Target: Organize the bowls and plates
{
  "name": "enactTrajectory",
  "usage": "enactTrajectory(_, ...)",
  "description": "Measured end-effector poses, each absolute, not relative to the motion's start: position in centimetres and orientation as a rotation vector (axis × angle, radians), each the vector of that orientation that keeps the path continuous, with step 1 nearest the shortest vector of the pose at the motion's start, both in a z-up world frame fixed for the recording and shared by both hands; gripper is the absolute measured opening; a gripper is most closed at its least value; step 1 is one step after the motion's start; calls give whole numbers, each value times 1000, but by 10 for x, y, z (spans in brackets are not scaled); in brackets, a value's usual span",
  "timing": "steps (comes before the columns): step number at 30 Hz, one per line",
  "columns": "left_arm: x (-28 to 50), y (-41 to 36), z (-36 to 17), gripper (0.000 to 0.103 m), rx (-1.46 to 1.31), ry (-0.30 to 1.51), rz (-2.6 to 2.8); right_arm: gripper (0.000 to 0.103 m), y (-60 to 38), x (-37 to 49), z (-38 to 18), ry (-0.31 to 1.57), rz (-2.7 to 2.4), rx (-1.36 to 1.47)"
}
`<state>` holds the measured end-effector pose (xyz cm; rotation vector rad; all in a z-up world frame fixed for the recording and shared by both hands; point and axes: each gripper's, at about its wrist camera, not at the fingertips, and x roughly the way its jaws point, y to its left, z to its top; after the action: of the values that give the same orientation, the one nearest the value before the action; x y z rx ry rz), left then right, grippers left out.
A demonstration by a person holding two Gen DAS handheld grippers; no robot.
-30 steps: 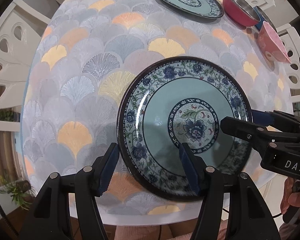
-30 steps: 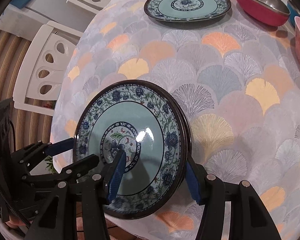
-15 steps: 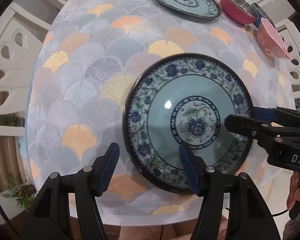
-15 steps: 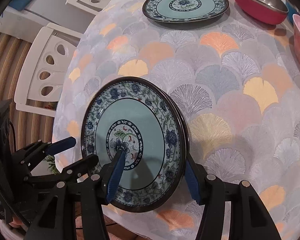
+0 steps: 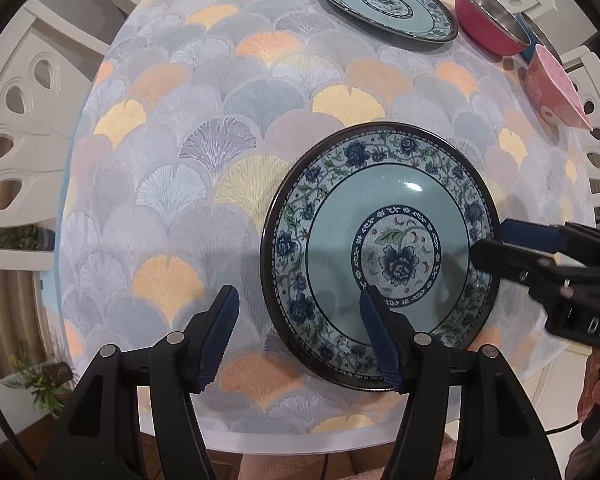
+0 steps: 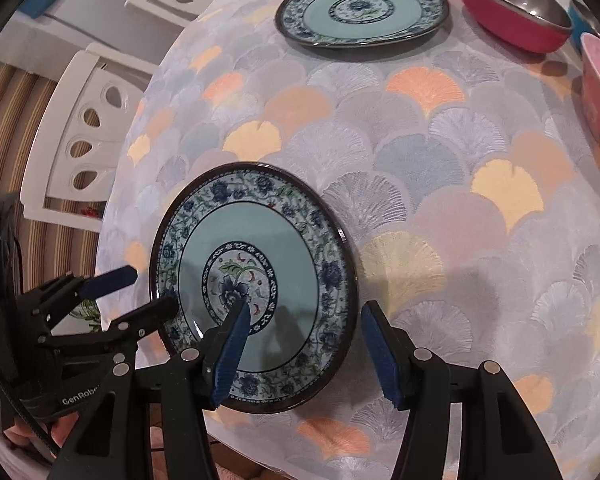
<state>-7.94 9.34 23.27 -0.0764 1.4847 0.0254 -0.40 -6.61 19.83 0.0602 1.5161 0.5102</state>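
Round table [image 5: 228,128] under a cloth of fan-shaped leaves in grey, orange and yellow; white chairs [image 5: 16,120] around it.

Near plate [image 5: 380,256]: blue-green with a floral border and a flower at centre; at the table's near edge.

Right gripper [image 6: 300,340]: jaws set on either side of the near plate's rim, one blue finger over the plate's face, the other outside the edge; whether the pads press the rim cannot be told.

Left gripper [image 5: 296,320]: jaws moderately wide, holding nothing; one finger above the near plate's face, the other over bare cloth beside it.

Far plate [image 5: 384,2]: same pattern; flat at the far side of the table, well apart from the near one.

Red bowl [image 5: 492,20]: metal inside; just beside the far plate.

Pink bowl [image 5: 556,84]: near the red bowl, at the table's right edge.

Blue bowl [image 5: 528,36]: mostly hidden between the red and pink bowls.
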Motion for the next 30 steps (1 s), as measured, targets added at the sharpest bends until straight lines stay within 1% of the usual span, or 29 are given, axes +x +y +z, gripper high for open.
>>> enactTrajectory(5, -74, 99, 232, 61, -92, 1502, 50, 56, -61, -3, 198, 1519, 508, 13)
enactTrajectory(13, -47, 119, 226, 63, -109, 1530, 75, 56, -63, 9, 208, 1505, 511, 37)
enactTrajectory(18, -10, 141, 237, 63, -102, 1508, 85, 56, -67, 25, 220, 1485, 517, 87)
enactTrajectory(23, 44, 161, 274, 63, -94, 1431, 79, 56, -71, 55, 237, 1453, 498, 110)
enactTrajectory(26, 92, 168, 307, 63, -46, 1353, 73, 56, -78, 88, 257, 1413, 484, 130)
enactTrajectory(30, 141, 169, 336, 63, -27, 1276, 37, 56, -93, 131, 281, 1343, 448, 215)
